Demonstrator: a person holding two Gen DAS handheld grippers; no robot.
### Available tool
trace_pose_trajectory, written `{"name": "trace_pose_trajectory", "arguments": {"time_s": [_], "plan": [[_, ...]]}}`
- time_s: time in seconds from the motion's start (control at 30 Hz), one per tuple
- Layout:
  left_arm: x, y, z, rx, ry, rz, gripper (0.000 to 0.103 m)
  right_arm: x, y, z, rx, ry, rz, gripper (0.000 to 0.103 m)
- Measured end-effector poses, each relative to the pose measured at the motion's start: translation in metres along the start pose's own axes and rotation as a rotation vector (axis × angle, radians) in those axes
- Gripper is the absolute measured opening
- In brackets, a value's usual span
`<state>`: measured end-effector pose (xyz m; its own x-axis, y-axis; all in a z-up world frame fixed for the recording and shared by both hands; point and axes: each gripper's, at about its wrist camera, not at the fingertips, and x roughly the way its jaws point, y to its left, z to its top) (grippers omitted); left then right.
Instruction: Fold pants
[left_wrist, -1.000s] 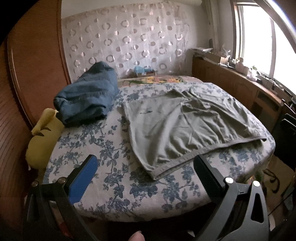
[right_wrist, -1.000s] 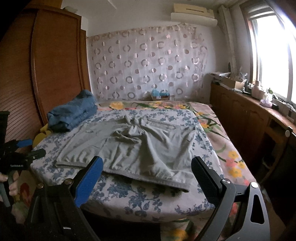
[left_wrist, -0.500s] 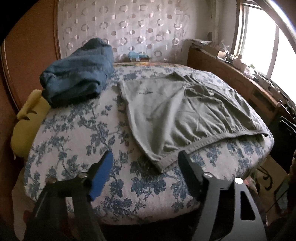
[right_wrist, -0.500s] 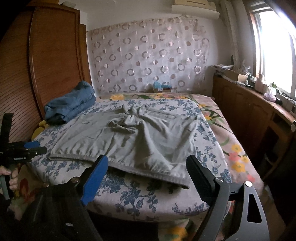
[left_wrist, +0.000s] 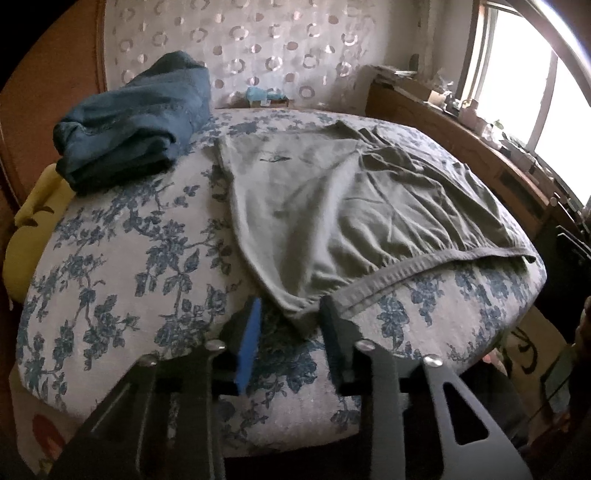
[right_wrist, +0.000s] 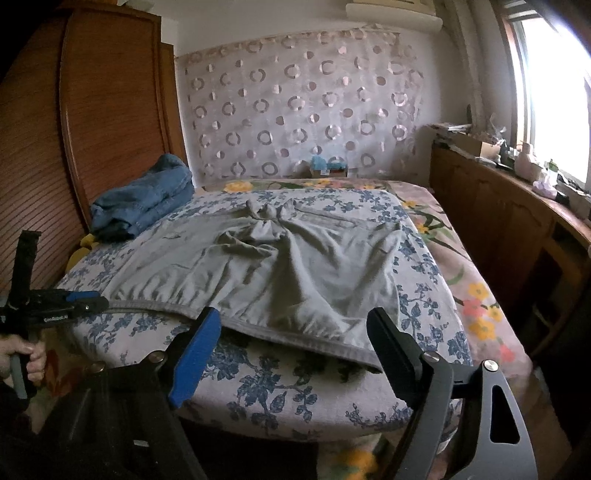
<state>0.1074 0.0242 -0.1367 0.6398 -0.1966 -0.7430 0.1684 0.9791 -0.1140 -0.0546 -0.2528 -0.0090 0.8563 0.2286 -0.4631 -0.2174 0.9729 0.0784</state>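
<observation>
Grey-green pants (left_wrist: 351, 206) lie spread on the floral bed cover (left_wrist: 110, 258), waistband along the near edge. My left gripper (left_wrist: 291, 325) points down at the waistband's near corner (left_wrist: 295, 308). Its jaws are closing with that corner between them, and a gap still shows beside the blue pad (left_wrist: 249, 332). In the right wrist view the pants (right_wrist: 280, 266) lie ahead and the left gripper (right_wrist: 88, 301), held by a hand (right_wrist: 22, 358), sits at the waistband's left end. My right gripper (right_wrist: 293, 321) stands wide over the bed's edge, its jaws closing slightly, with the waistband hem (right_wrist: 295, 334) just beyond its tips.
Folded blue denim (left_wrist: 136, 122) sits at the bed's far left, with a yellow plush toy (left_wrist: 33, 229) beside it. A wooden wardrobe (right_wrist: 110, 110) stands on the left. A cluttered wooden sideboard (right_wrist: 517, 229) runs under the window on the right.
My left gripper has dropped toward the pants' near corner, and its jaws have narrowed from wide to close around it. The right gripper has barely moved, and its jaws are slightly narrower.
</observation>
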Motion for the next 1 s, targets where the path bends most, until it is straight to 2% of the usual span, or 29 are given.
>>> {"name": "trace_pose_trajectory", "arguments": {"time_s": [0.13, 0.2, 0.57, 1.0], "plan": [[0.000, -0.005, 0.004, 0.014, -0.004, -0.008, 0.008, -0.004, -0.003, -0.003, 0.006, 0.001, -0.002, 0.083], [-0.001, -0.005, 0.008, 0.017, -0.020, -0.009, 0.006, -0.006, -0.006, -0.003, 0.010, 0.001, -0.004, 0.083], [-0.017, -0.022, 0.034, 0.049, -0.077, -0.065, 0.004, -0.007, -0.008, -0.005, 0.037, 0.002, -0.019, 0.083], [-0.010, -0.104, 0.077, 0.195, -0.097, -0.179, 0.004, -0.017, -0.023, -0.007, 0.073, -0.015, -0.044, 0.083]]}}
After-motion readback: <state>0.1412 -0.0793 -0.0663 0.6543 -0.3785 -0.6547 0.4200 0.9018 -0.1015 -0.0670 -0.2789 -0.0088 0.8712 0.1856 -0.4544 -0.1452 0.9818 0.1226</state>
